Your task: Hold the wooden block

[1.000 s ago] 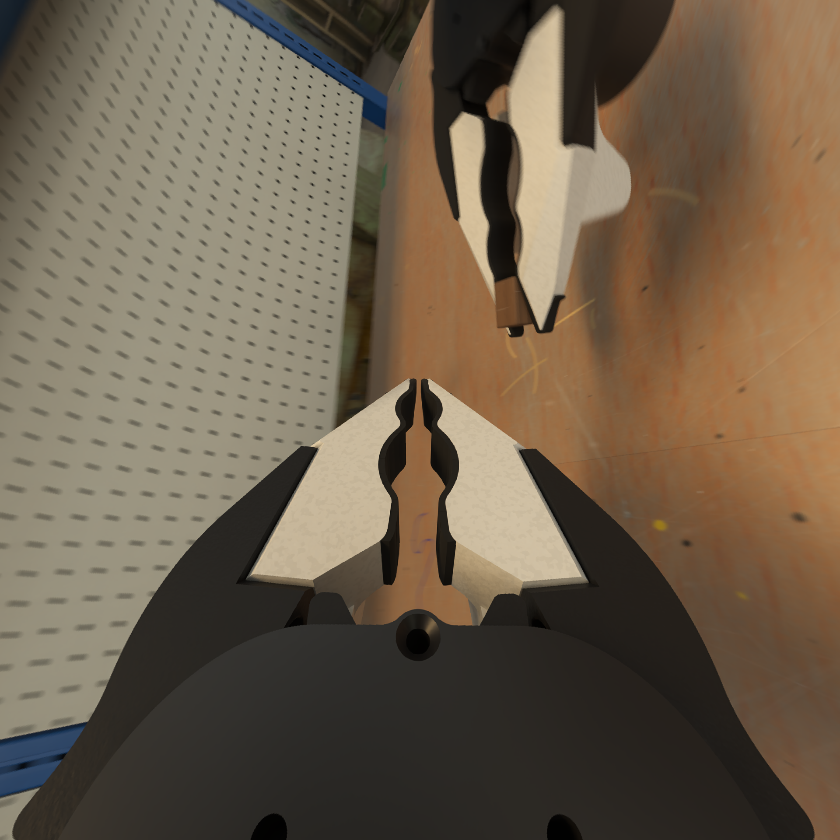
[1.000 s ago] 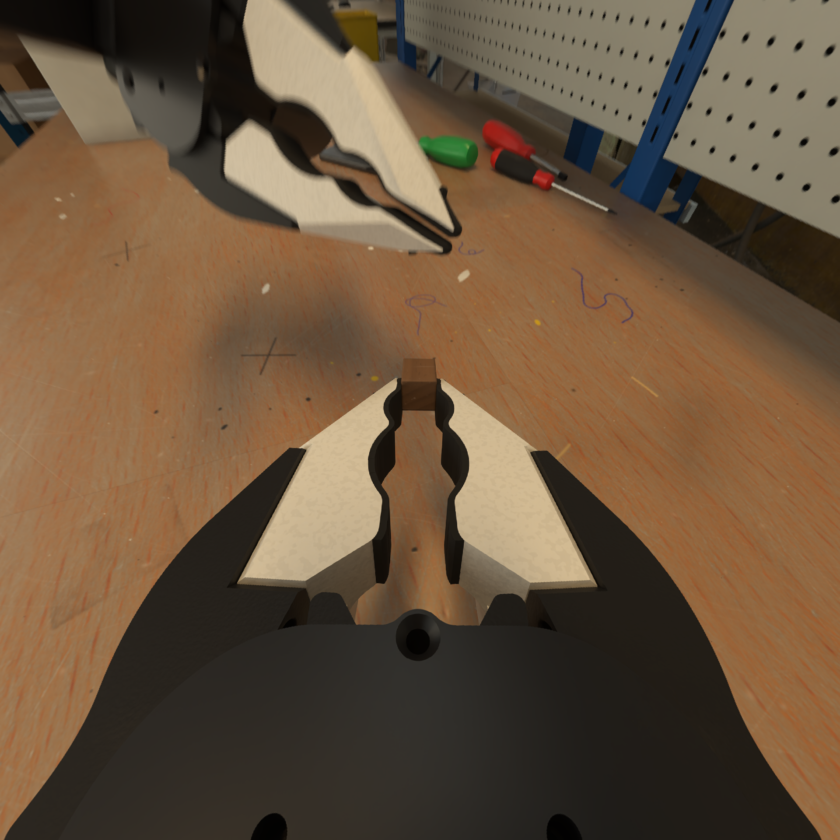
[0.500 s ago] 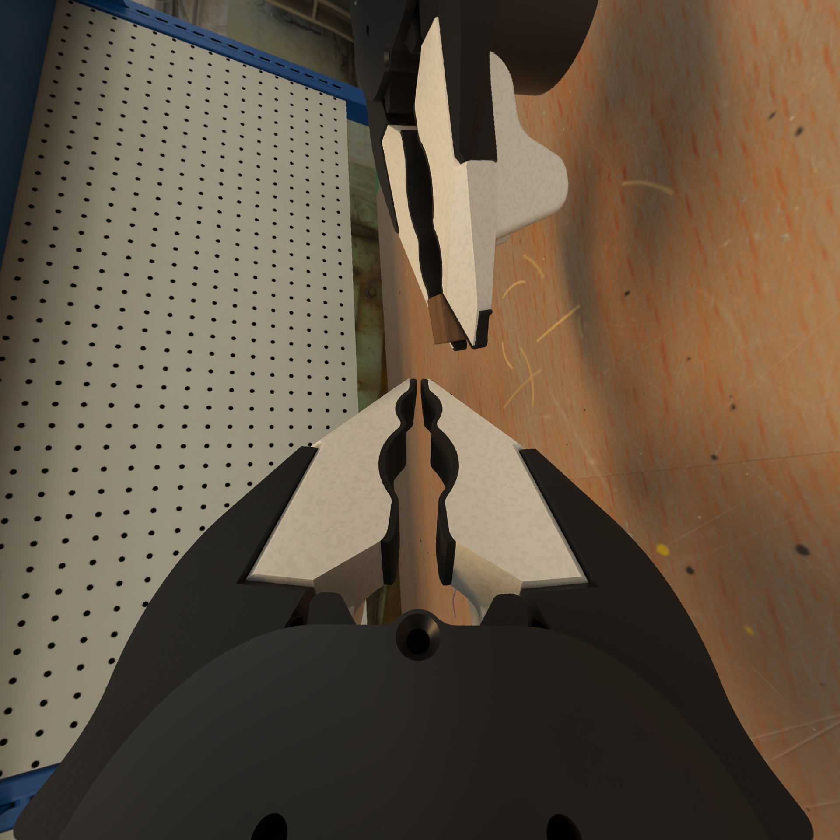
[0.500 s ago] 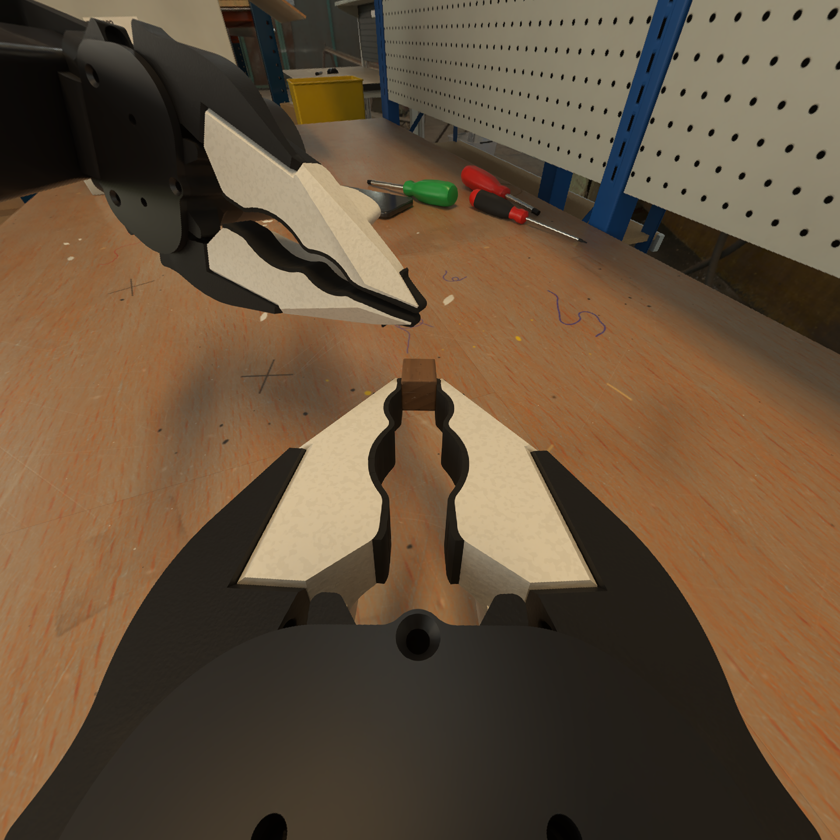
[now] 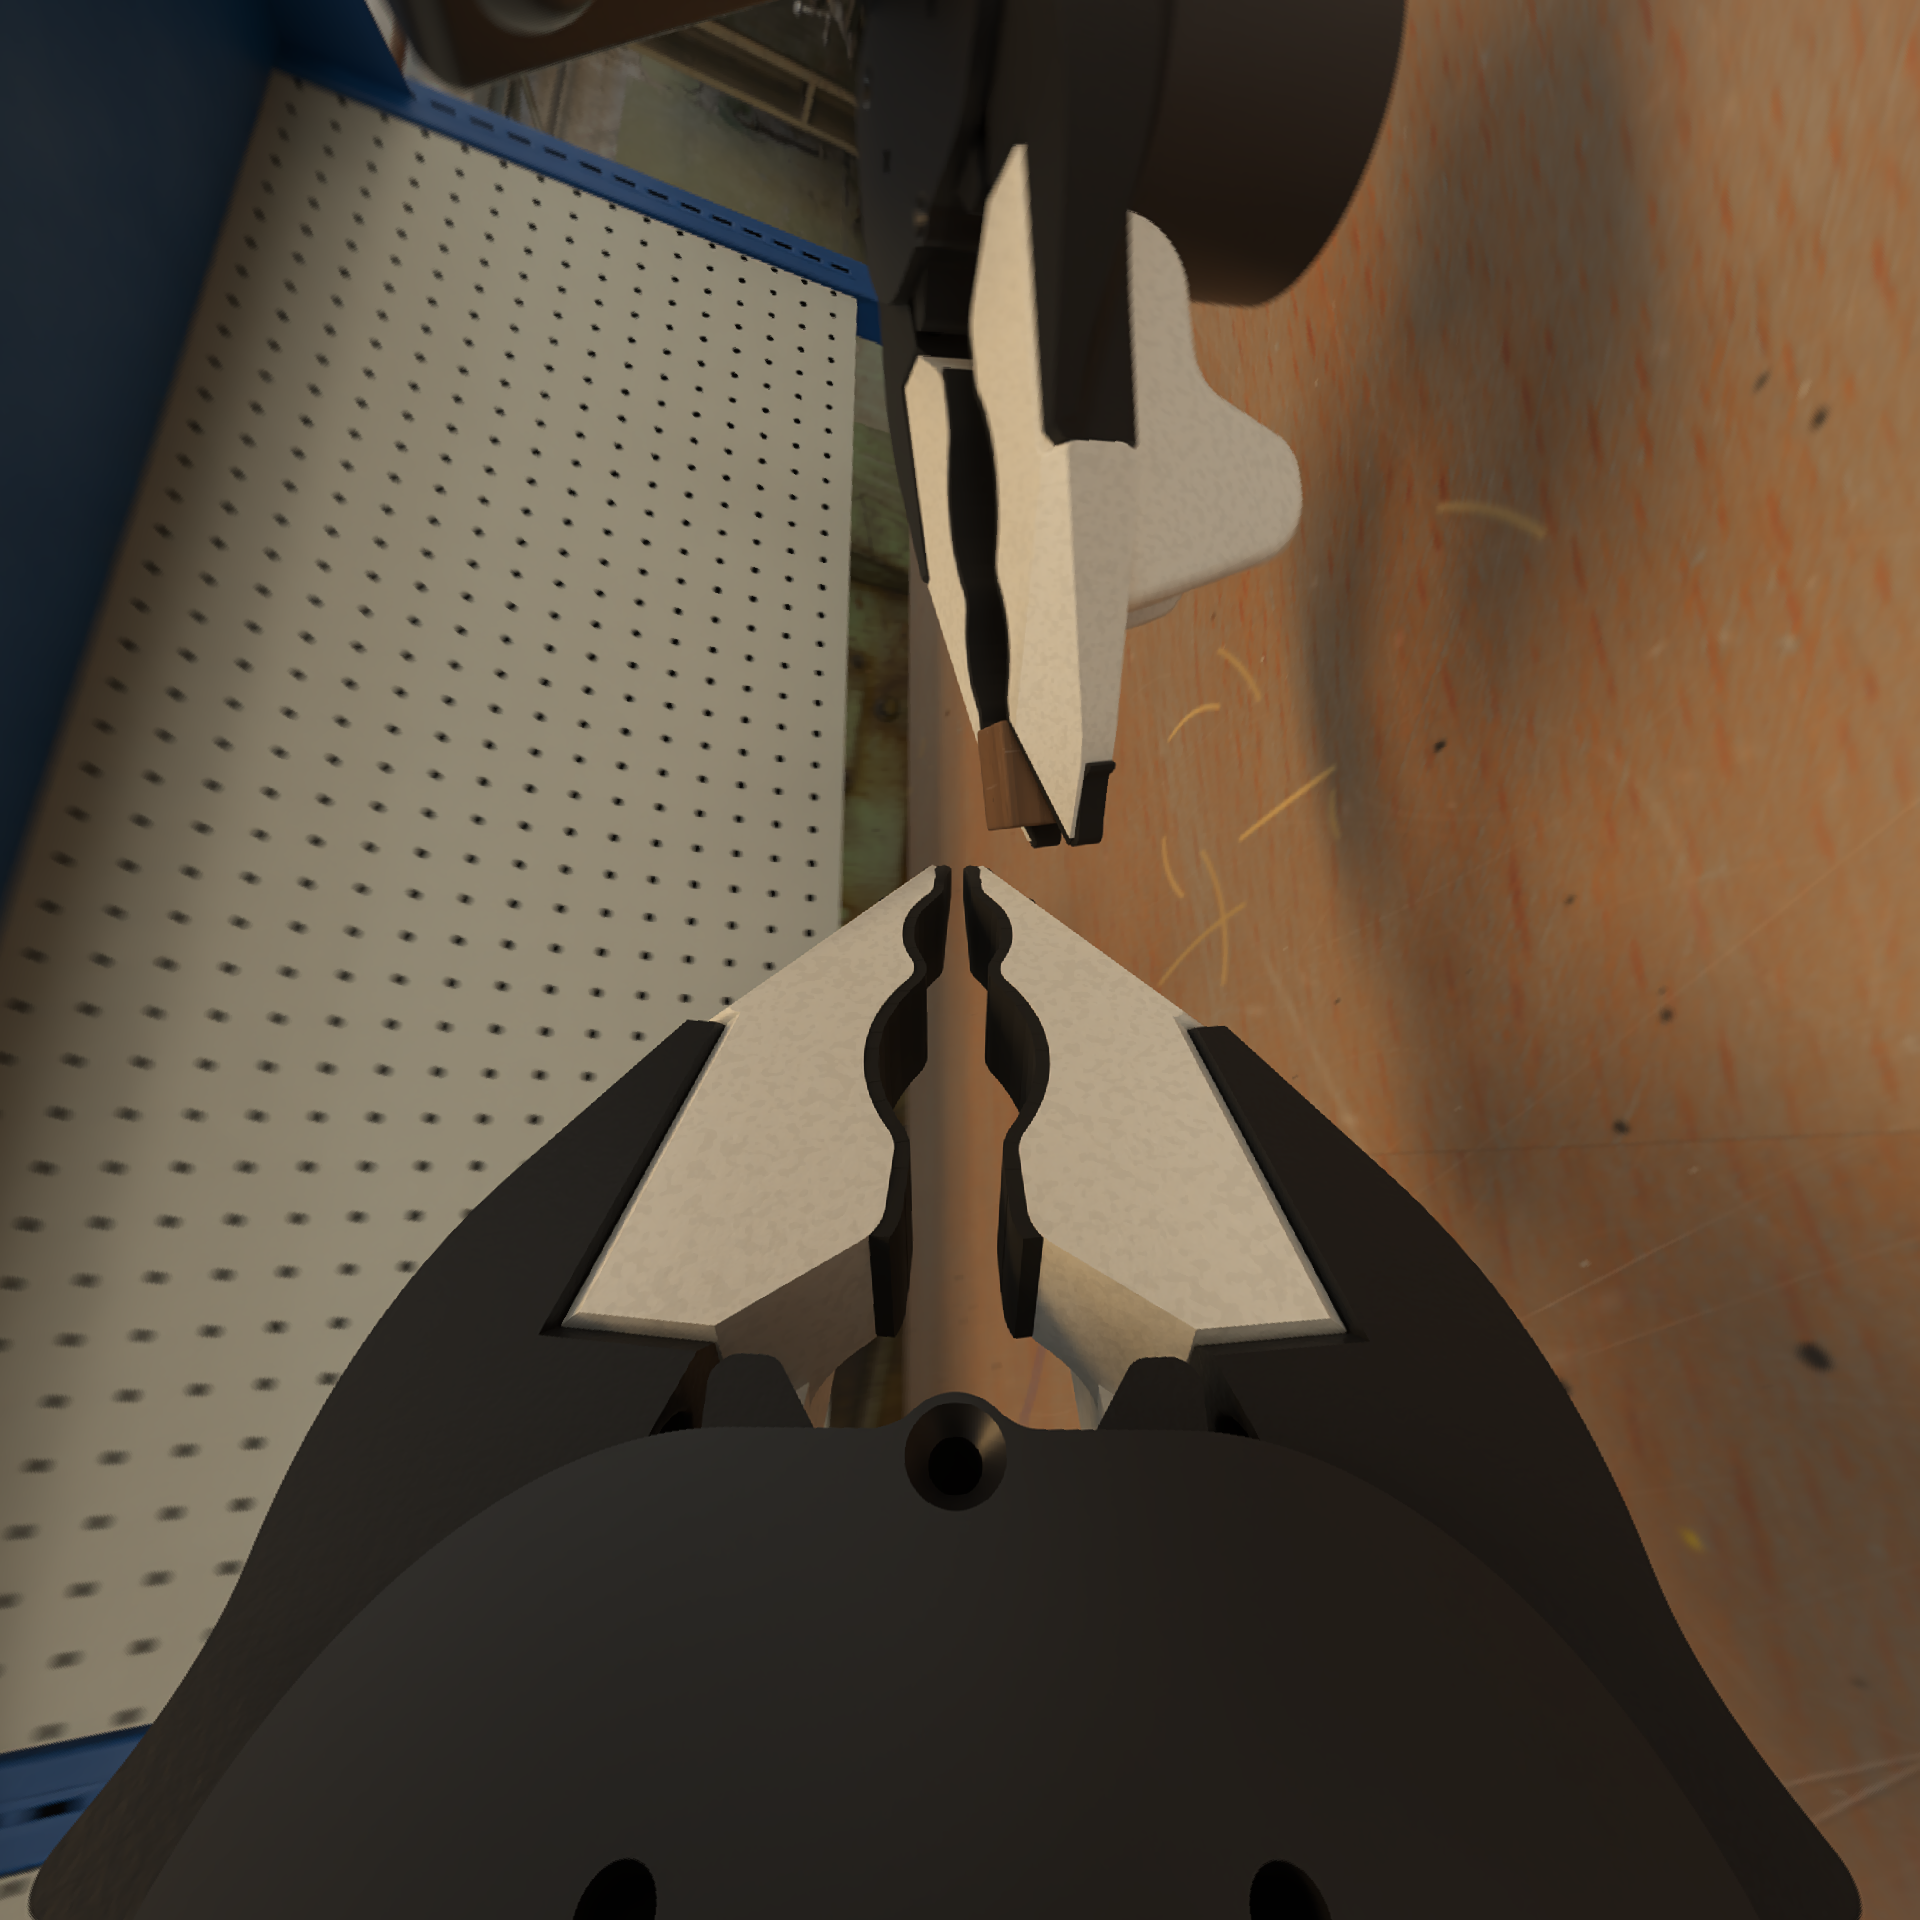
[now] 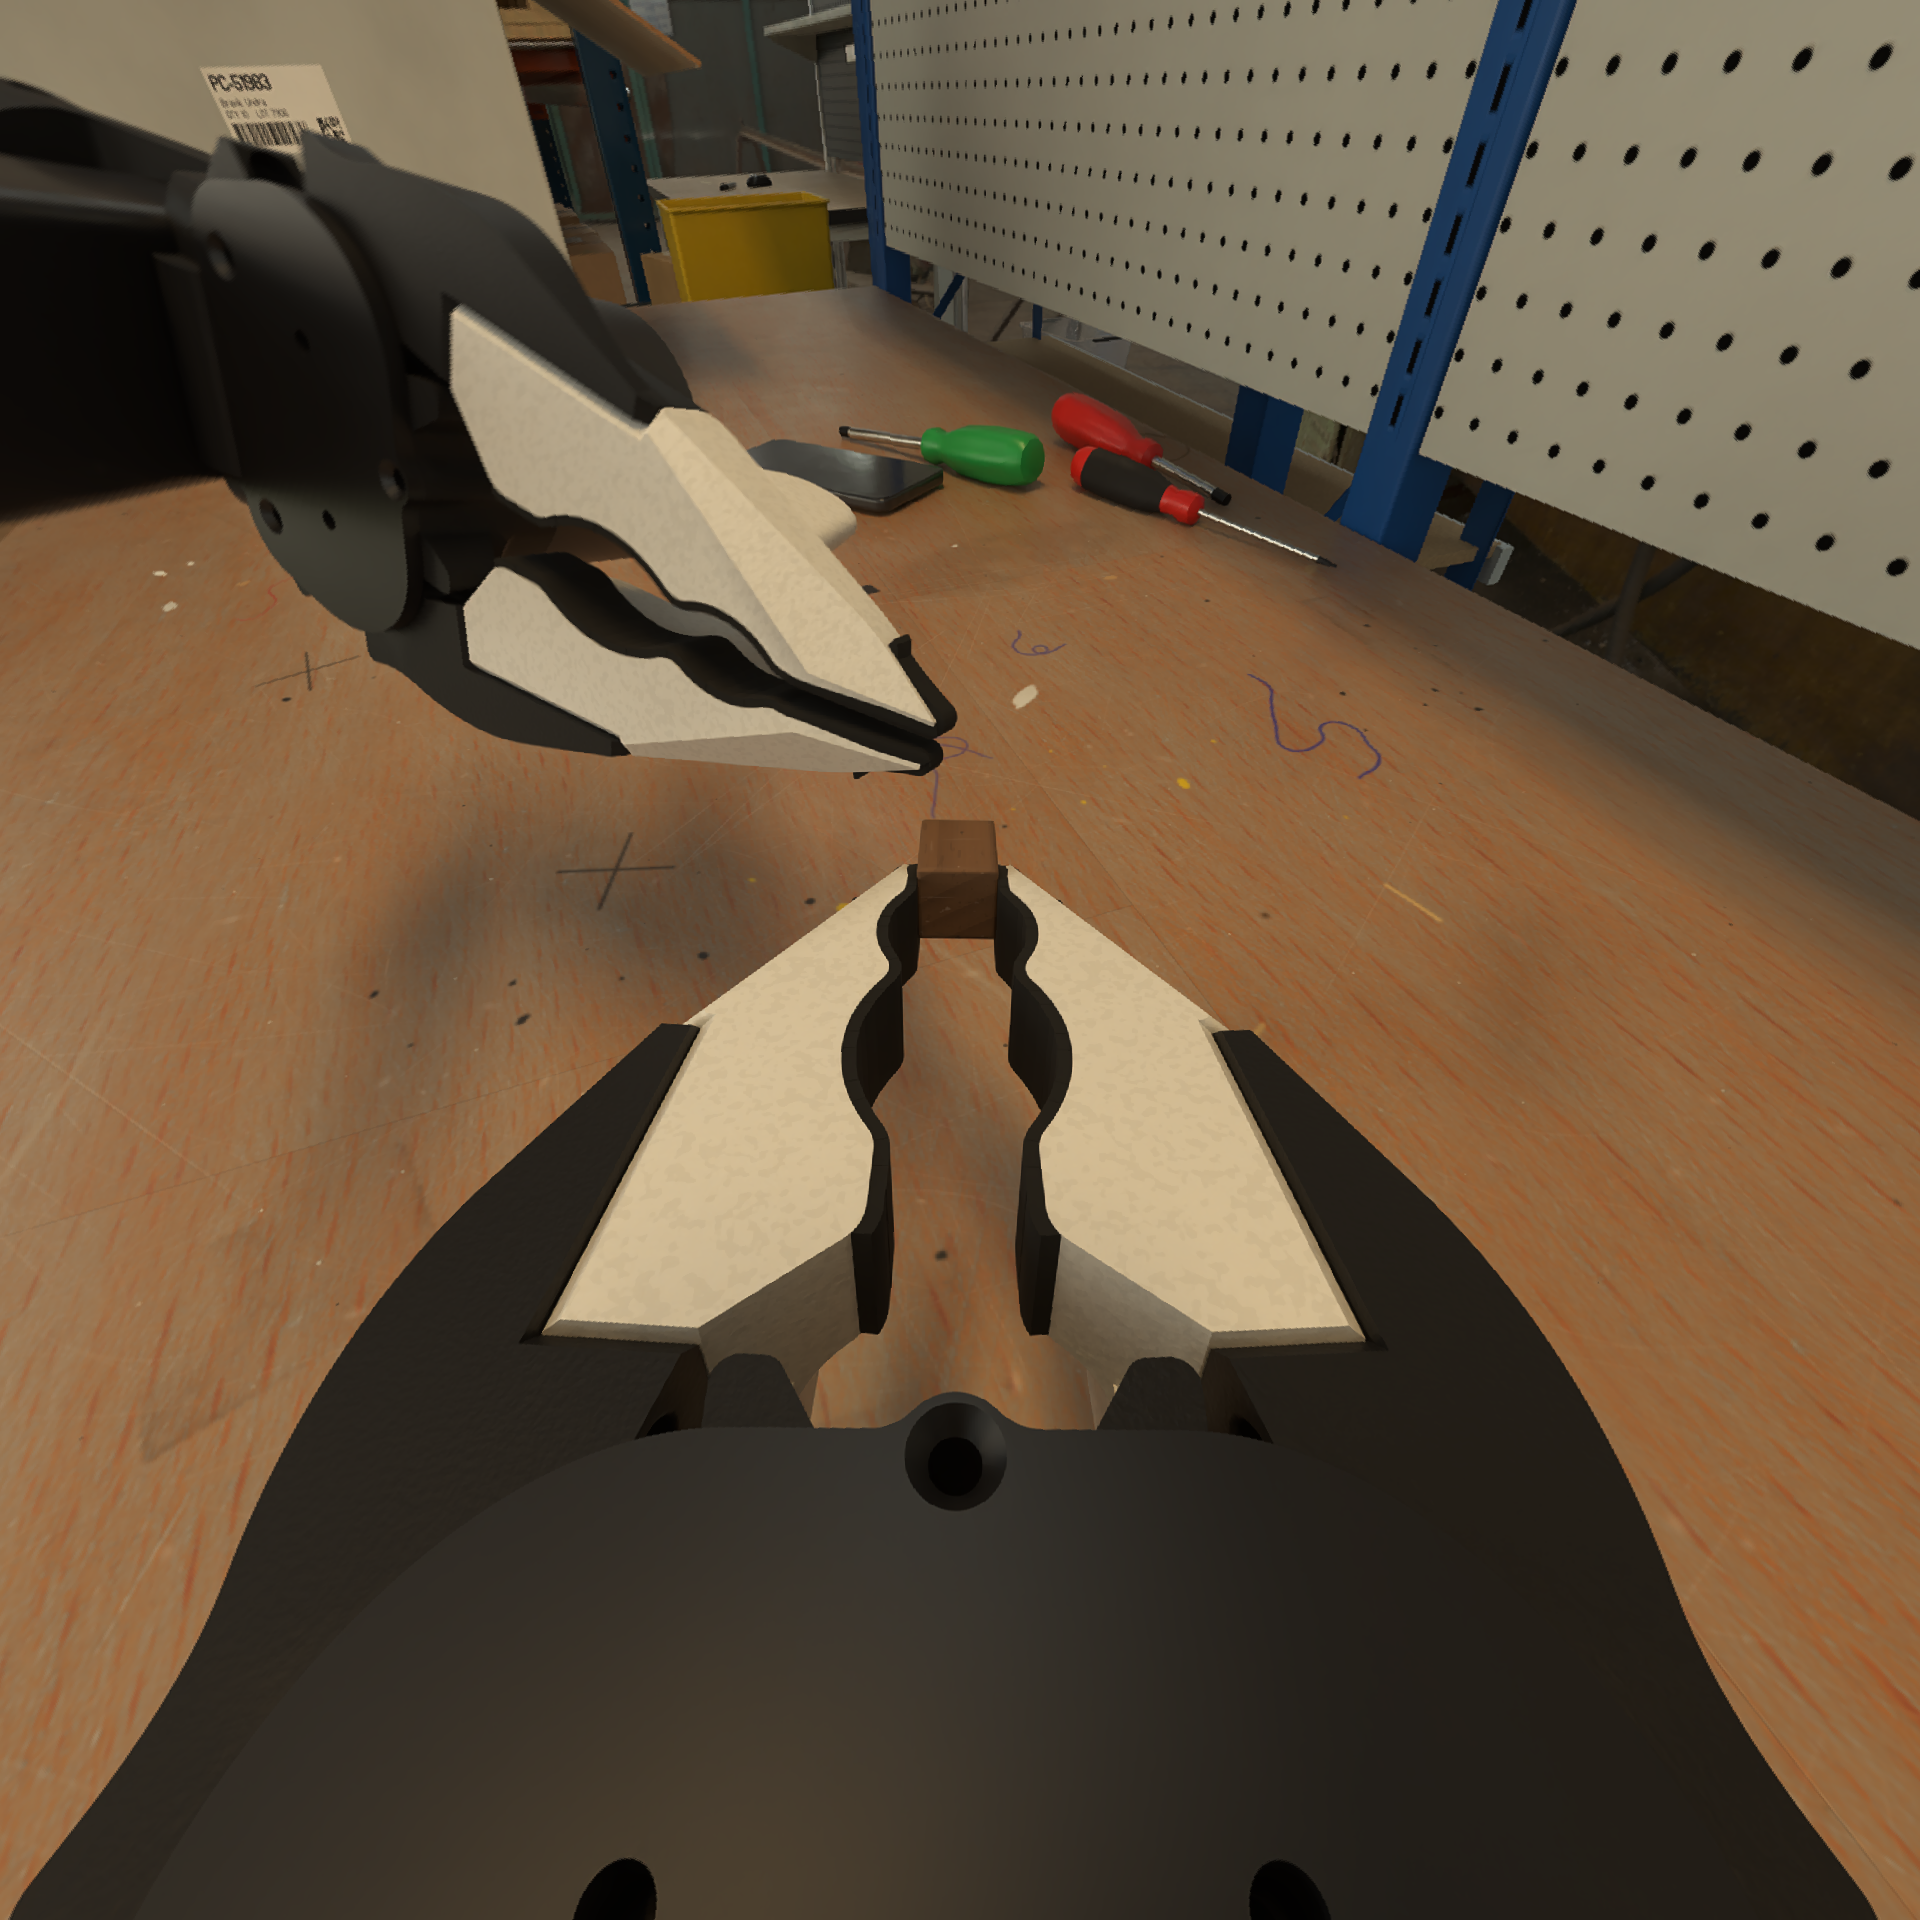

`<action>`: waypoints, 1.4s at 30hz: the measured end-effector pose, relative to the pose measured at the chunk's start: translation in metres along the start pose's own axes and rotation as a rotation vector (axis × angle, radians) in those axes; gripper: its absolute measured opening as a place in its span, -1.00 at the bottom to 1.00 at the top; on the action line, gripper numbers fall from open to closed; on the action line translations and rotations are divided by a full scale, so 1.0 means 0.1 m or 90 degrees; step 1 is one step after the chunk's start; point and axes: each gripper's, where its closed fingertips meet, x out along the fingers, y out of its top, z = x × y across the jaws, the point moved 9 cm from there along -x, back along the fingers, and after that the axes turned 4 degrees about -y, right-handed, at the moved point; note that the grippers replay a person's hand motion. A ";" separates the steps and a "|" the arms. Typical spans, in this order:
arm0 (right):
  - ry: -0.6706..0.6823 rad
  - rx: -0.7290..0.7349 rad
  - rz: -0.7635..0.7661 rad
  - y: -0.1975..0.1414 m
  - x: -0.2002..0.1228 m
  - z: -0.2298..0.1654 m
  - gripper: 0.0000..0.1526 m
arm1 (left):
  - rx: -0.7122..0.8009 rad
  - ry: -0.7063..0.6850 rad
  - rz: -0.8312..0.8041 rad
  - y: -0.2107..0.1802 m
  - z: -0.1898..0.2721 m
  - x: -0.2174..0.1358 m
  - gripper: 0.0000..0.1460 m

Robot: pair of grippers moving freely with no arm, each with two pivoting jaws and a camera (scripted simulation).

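The right tool [image 6: 957, 902] pinches the small wooden block [image 6: 957, 878] at its very tips above the bench [image 6: 1455, 1039], while the left tool [image 6: 930, 740], pressed together and empty, hovers near enough that a nudge could dislodge it.

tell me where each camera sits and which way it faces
Left wrist view: on the left claw, nearly shut and empty, facing the right claw, a pegboard and the bench.
Right wrist view: on the right claw, facing along the bench toward screwdrivers.
Shared: both claws, the block, bench, pegboard.
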 end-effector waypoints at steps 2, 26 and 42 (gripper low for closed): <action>0.002 0.005 0.002 0.01 0.00 0.00 -0.83 | -0.058 -0.017 0.015 -0.03 -0.03 0.00 -0.97; 0.098 0.233 0.044 0.03 -0.11 0.13 -0.83 | -0.569 -0.263 0.147 -0.23 -0.43 0.14 -0.99; 0.146 0.250 0.080 0.08 -0.16 0.11 -0.83 | -0.927 -0.458 0.291 -0.44 -0.52 0.18 -0.99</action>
